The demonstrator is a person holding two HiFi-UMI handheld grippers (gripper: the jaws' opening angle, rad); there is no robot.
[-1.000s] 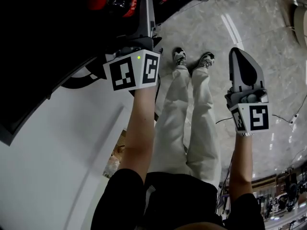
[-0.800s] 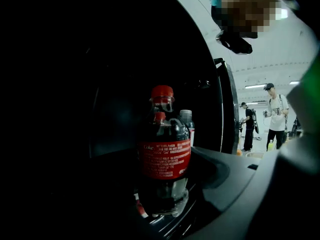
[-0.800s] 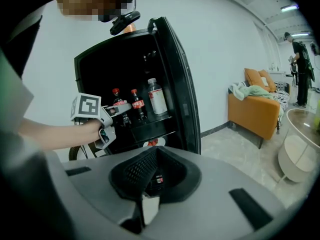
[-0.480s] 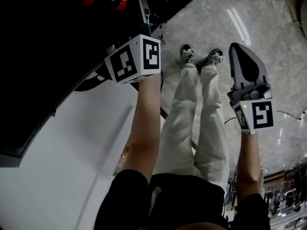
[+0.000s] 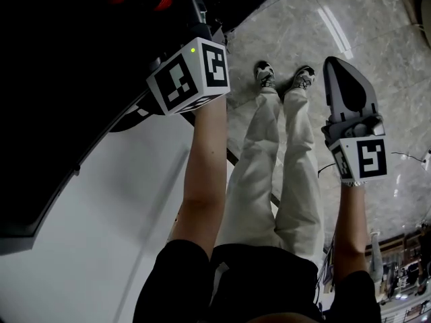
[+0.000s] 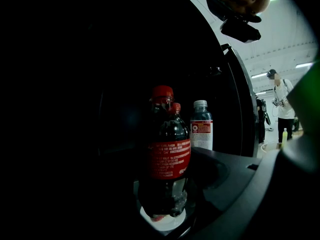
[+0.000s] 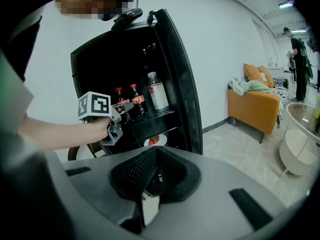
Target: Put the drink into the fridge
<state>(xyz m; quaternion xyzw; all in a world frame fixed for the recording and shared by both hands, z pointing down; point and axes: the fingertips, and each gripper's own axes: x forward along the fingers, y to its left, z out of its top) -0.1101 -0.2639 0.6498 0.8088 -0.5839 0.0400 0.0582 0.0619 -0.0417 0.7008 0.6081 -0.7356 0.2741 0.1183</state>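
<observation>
Pale marble floor point(image 5: 377, 25) runs under our feet, and beside it stands a black fridge point(image 7: 100, 66) with its door swung open. Our left gripper point(image 7: 122, 107) reaches into the dark cabinet. As best we can read in that gloom, it pinches a cola bottle point(image 6: 167, 154) by its lower body: the bottle stands upright and fills the gap between the jaws in the left gripper view. Just behind it peeks the red cap of a second cola bottle point(image 6: 176, 107), and next along is a white-capped bottle point(image 6: 201, 129) with a pale label. A white plate point(image 6: 172, 225) holding something red shows below the held bottle's base. Compared with a second ago, the left marker cube point(image 5: 190, 76) sits further up the head view toward the fridge opening, and the held bottle's red top has gone with it into the dark. Since half a second ago little has altered. We judge that the drink has arrived at the shelf point(image 7: 150, 118) beside its neighbours, so what remains is setting it down and letting go. Whether its base already rests there we cannot tell. Our right gripper point(image 5: 338, 73) hangs over the floor, jaws pressed together on nothing, as before.
</observation>
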